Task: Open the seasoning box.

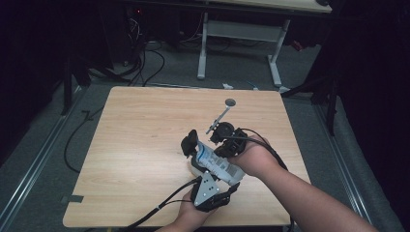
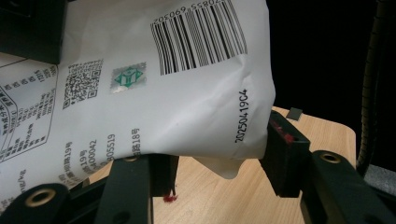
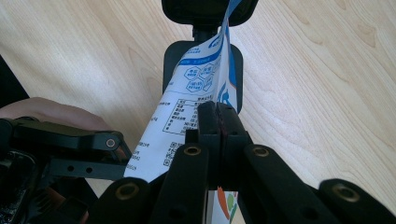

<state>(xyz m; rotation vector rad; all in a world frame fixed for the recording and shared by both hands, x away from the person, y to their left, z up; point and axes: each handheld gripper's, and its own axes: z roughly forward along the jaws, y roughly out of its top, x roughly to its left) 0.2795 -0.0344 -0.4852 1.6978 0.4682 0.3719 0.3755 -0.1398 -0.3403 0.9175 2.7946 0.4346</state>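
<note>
High view: white printed plastic pouch with blue markings [image 1: 216, 163] held above light wooden tabletop [image 1: 140, 145] between left claw [image 1: 209, 191] and right claw [image 1: 227, 145]. Left gripper view: jaws bracket the pouch's [image 2: 140, 93] lower end, touching both sides. Right gripper view: jaws pinched tight on pouch edge [image 3: 187, 112].

Counts on the table
Two grippers, left [image 1: 190, 144] and right [image 1: 223, 133]; one white printed pouch [image 1: 216, 163]; one metal spoon [image 1: 221, 115]; one wooden table [image 1: 140, 140].
</note>
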